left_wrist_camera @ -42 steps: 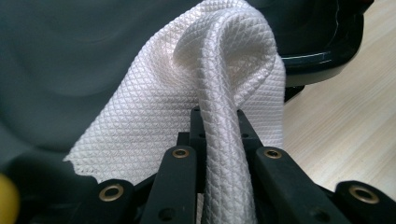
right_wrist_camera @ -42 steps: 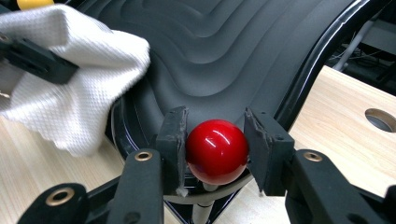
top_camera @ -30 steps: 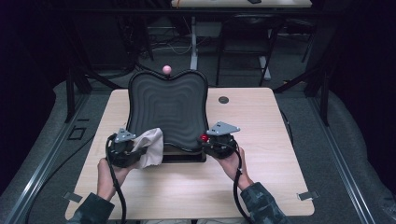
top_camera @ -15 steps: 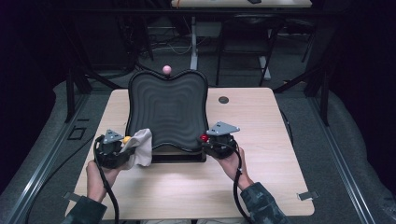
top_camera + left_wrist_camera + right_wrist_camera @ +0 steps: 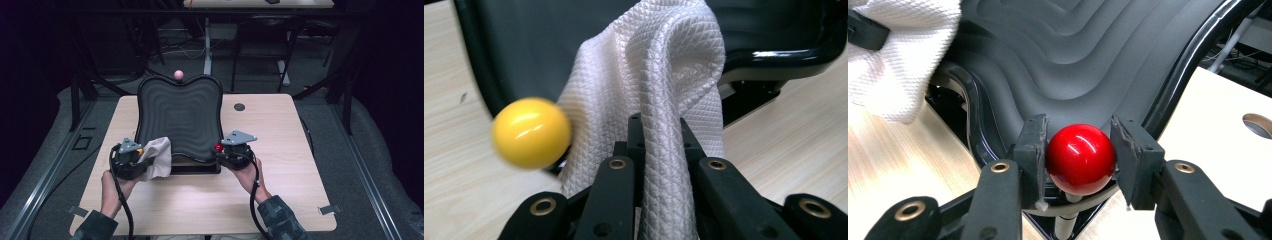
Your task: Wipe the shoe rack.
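A black board with wavy ridges (image 5: 180, 115) stands tilted on the table, with a pink ball (image 5: 178, 74) at its far edge. My left gripper (image 5: 145, 161) sits at the board's near left corner, shut on a white waffle cloth (image 5: 157, 157). In the left gripper view the cloth (image 5: 659, 75) drapes over the jaws of that gripper (image 5: 658, 125), beside a yellow ball (image 5: 531, 132). My right gripper (image 5: 220, 148) is at the near right corner. Its pads (image 5: 1030, 150) press both sides of a red ball (image 5: 1080, 157) on a short stem.
The board rests on a dark base (image 5: 195, 169) near the table's front. A round cable hole (image 5: 239, 107) lies in the wooden tabletop (image 5: 300, 150) to the board's right. Chair and desk legs stand on the floor beyond the table.
The left gripper with the cloth slid left along the board's near corner, then came slightly back to the right. The right gripper has stayed on the red ball.
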A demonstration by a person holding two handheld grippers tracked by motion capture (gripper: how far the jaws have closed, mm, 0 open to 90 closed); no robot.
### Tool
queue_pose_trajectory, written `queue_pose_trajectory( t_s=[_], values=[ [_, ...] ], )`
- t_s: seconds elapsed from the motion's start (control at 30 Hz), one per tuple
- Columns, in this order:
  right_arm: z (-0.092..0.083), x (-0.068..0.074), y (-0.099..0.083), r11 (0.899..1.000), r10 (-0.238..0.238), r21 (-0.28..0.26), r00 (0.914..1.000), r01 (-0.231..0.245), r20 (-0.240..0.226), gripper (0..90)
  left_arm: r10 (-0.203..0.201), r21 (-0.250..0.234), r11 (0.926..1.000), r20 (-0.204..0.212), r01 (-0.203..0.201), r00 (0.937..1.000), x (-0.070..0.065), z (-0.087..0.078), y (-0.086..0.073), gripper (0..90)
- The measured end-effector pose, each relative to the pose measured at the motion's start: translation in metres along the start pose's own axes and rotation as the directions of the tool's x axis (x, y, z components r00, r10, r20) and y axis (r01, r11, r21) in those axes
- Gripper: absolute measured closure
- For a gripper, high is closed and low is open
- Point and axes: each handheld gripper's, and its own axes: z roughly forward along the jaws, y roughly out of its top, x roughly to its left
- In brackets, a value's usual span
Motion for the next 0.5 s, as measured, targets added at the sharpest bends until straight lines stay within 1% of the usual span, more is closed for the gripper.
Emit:
queue_pose_trajectory(
  t_s=[0.13,0.17,0.33,0.5],
  values=[
    [0.000,-0.001,0.000,1.000,0.003,0.002,1.0000,-0.003,-0.009,59.3,0.016,-0.005,0.9999,0.021,-0.015,0.9997,-0.010,0.008,0.006,82.6],
    [0.000,-0.001,0.000,1.000,0.004,0.001,1.0000,-0.004,-0.009,59.3,0.025,-0.004,0.9997,0.027,-0.025,0.9993,-0.012,0.011,0.008,82.7],
    [0.001,-0.001,-0.001,1.000,0.007,-0.008,0.9999,-0.007,-0.013,59.2,0.048,0.002,0.9988,0.047,-0.048,0.9978,-0.025,0.026,0.015,82.6],
    [0.001,-0.001,-0.001,1.000,0.008,-0.002,0.9999,-0.008,-0.009,59.2,0.057,-0.003,0.9984,0.075,-0.057,0.9955,-0.035,0.037,0.023,82.6]
  ],
)
